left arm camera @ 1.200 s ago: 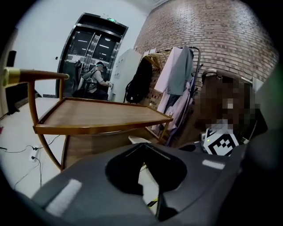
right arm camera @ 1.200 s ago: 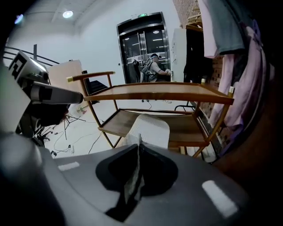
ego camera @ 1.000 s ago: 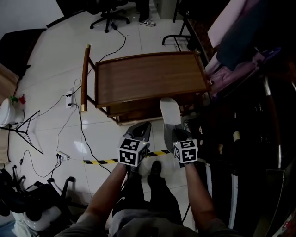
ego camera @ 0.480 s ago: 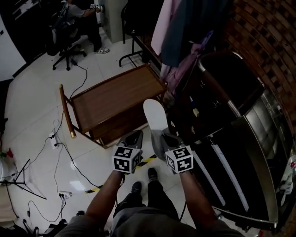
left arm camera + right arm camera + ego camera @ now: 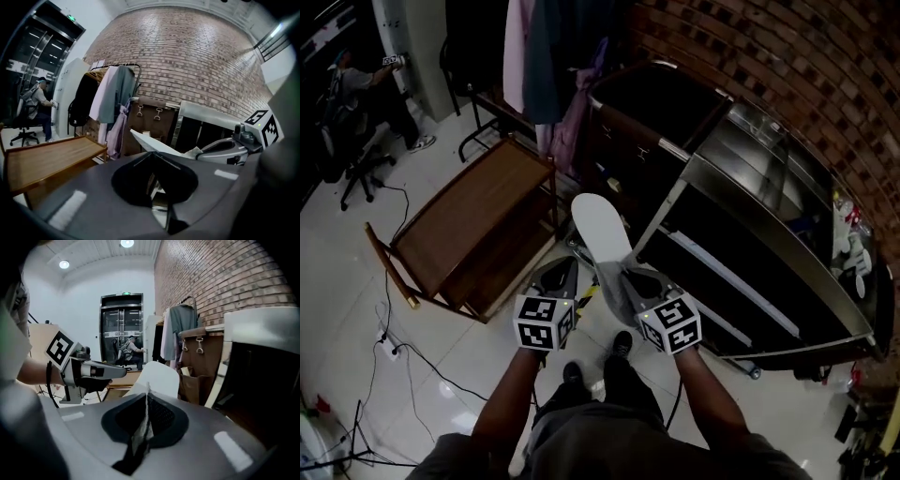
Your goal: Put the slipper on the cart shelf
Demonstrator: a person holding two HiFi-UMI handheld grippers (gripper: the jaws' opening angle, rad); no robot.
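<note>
A white slipper [image 5: 599,228] sticks up and forward from my right gripper [image 5: 617,274], which is shut on its heel end. In the right gripper view the slipper [image 5: 157,375] rises just past the pads, pinched edge-on in the right gripper [image 5: 146,403]. My left gripper [image 5: 562,274] hangs beside it, shut and empty; its jaws [image 5: 152,159] meet with nothing between them. The wooden cart [image 5: 467,225], with a top shelf and a lower shelf, stands on the white floor to the left front. The slipper [image 5: 157,144] and right gripper [image 5: 230,150] show at the right of the left gripper view.
A steel shelf unit [image 5: 766,225] stands to the right against a brick wall [image 5: 787,66]. Clothes hang on a rack [image 5: 546,56] behind the wooden cart. Cables [image 5: 398,342] trail over the floor at left. A seated person [image 5: 356,103] is far back left.
The head view has swung right: the wooden cart slid from centre to the left and the steel unit and brick wall came in. Both grippers and the held slipper keep their places.
</note>
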